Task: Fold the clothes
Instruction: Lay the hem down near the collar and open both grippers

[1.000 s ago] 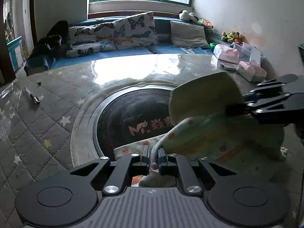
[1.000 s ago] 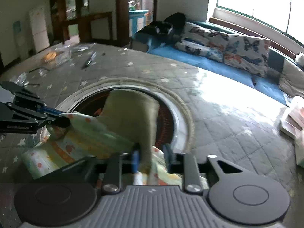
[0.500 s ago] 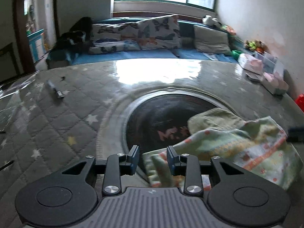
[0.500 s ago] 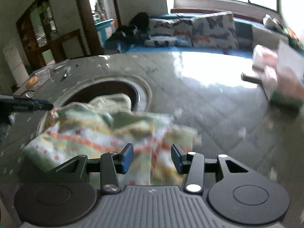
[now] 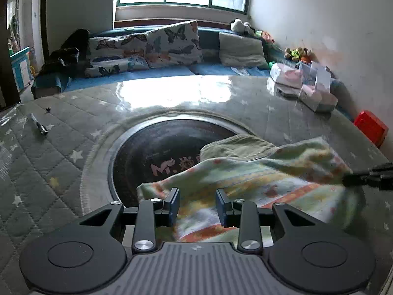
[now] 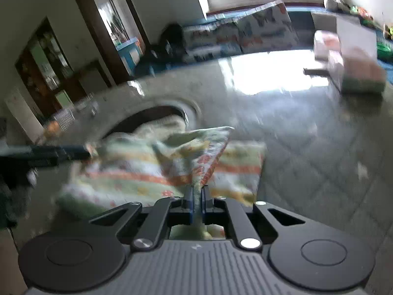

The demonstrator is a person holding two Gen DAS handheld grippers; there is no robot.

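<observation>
A small garment (image 5: 258,179) in pale green with orange and yellow bands lies crumpled on the table, partly over the dark round inset. My left gripper (image 5: 196,201) stands open over its near left edge; cloth shows between the pads, which do not press on it. In the right wrist view my right gripper (image 6: 196,196) is shut on a raised fold of the garment (image 6: 137,169). The same right gripper (image 5: 368,179) shows at the garment's right corner in the left wrist view. The left gripper (image 6: 83,151) reaches the cloth's left edge, blurred.
The table (image 5: 61,162) has a quilted grey cover with stars and a dark round inset (image 5: 159,152). Boxes (image 5: 309,91) and a red box (image 5: 371,127) stand at the far right edge. A pen (image 5: 39,125) lies far left. A cushioned sofa (image 5: 159,46) runs behind.
My left gripper let go of the garment and now stands open. The garment dropped from its lifted shape onto the table. My right gripper opened, shifted, then shut on a fold.
</observation>
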